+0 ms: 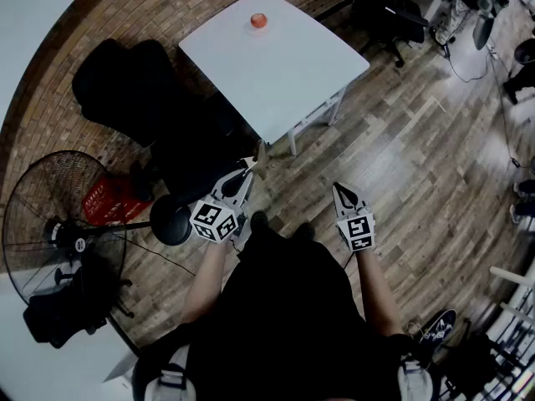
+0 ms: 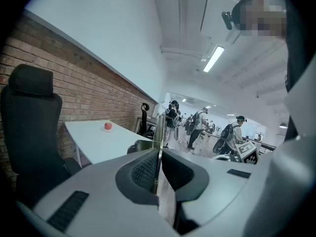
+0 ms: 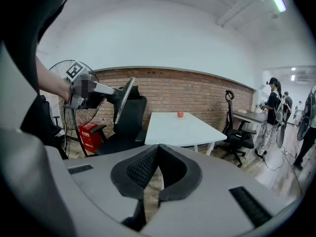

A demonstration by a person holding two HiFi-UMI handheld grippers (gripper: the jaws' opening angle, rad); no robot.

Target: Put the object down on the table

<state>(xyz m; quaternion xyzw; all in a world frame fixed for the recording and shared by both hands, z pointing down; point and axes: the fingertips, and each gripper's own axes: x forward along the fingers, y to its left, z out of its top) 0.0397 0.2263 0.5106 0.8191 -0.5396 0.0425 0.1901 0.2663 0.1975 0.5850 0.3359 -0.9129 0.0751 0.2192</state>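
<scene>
Clenching a thin sheet [image 2: 166,197], left gripper [image 1: 249,170]; right gripper [image 3: 158,148] closed, empty; red ball [image 1: 259,21] on small dish [image 1: 252,27] on table [image 1: 284,69].

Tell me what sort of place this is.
Most likely an open office or lab: a white table, a black office chair, a brick wall, and people standing farther back.

left gripper [image 1: 247,170]: jaws clamped on a thin flat sheet [image 2: 166,201] held edge-on; nose dips slightly below level
right gripper [image 1: 343,192]: jaws together, nothing between them; nose pitched down more
left forearm [image 1: 207,278]: bare, extended forward
right forearm [image 1: 378,289]: bare, extended forward
spacing: grippers side by side, well apart, similar reach
</scene>
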